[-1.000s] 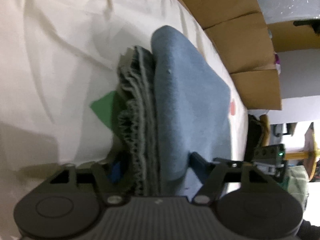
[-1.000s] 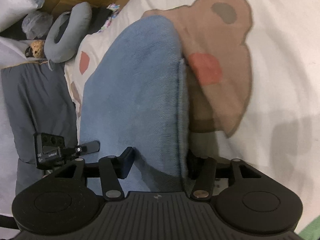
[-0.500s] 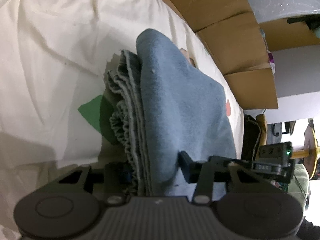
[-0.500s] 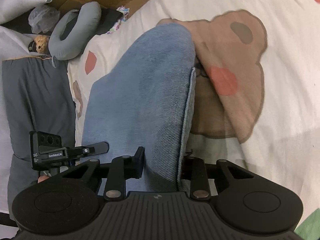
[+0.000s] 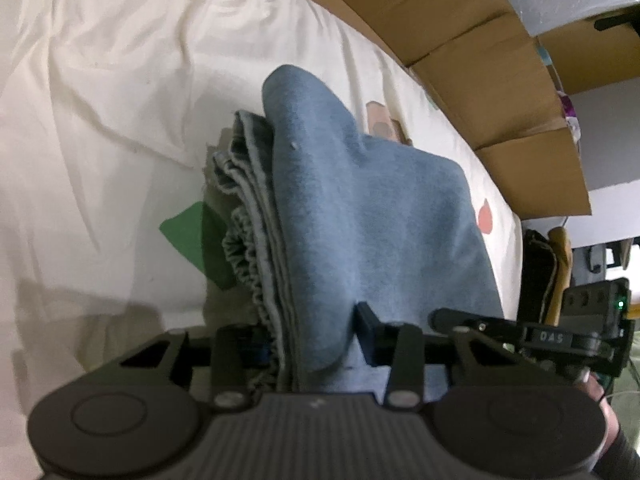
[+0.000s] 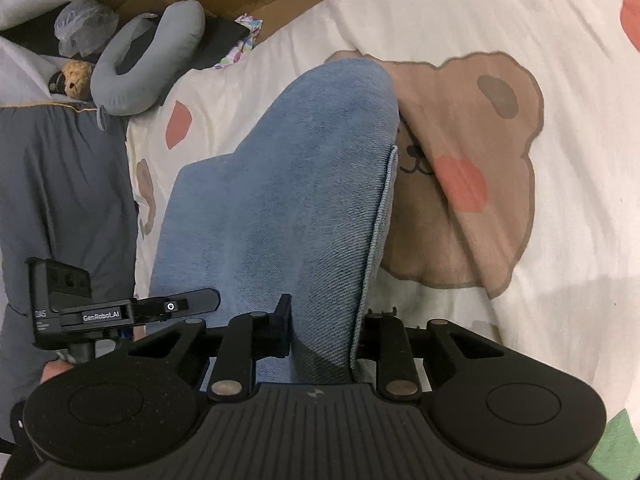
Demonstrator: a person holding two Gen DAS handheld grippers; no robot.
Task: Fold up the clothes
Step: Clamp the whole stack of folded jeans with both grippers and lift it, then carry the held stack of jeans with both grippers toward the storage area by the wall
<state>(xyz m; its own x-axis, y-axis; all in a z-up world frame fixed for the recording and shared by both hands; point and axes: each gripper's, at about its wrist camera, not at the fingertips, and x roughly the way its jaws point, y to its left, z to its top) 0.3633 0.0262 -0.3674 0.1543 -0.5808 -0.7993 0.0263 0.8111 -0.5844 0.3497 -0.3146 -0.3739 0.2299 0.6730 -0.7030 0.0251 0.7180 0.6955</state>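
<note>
The blue denim garment [image 5: 376,220] is lying folded into a thick bundle on the cream printed bedsheet [image 5: 100,80], its gathered elastic waistband [image 5: 248,264] showing along the left edge in the left wrist view, and both ends are being gripped. The left gripper [image 5: 312,340] is tilting steeply downward at the bed, its jaws closing with the stacked layers pinched between them; the fabric is bulging out toward twelve o'clock from the fingers. The right gripper [image 6: 324,332] is angling down likewise, its jaws closing on the opposite end of the same bundle [image 6: 288,200], the cloth squeezed narrow between the pads. In the left view the other gripper's body is sitting at about three o'clock, with part of a hand [image 5: 600,396] just behind it. On the sheet, a brown bear print [image 6: 472,168] is lying at two o'clock of the bundle in the right view. Cardboard boxes [image 5: 480,60] are lining the bed's far side, and a grey neck pillow [image 6: 148,64] is resting at ten o'clock beyond the mattress.
</note>
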